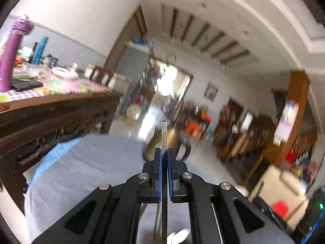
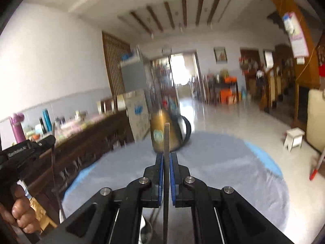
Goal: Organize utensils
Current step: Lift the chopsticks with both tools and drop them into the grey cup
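My left gripper (image 1: 164, 151) is shut on a flat metal utensil (image 1: 164, 134), whose handle end sticks up past the blue pads. My right gripper (image 2: 167, 155) is shut on another flat metal utensil (image 2: 167, 138), held the same way. Both are raised over a round table under a grey-blue cloth (image 2: 223, 162). A gold mug (image 2: 162, 136) with a black handle stands at the far edge, just beyond both grippers; the left wrist view shows the gold mug (image 1: 172, 140) blurred. The right wrist view shows the left gripper (image 2: 49, 140) in a hand, its utensil (image 2: 54, 166) hanging down. The utensils' heads are mostly hidden.
A dark carved wooden sideboard (image 1: 50, 118) runs along the left, crowded with a purple flask (image 1: 14, 52), a teal bottle (image 1: 40, 48) and clutter. A white stool (image 2: 294, 138) and a cream cabinet (image 2: 315, 120) stand right of the table on the tiled floor.
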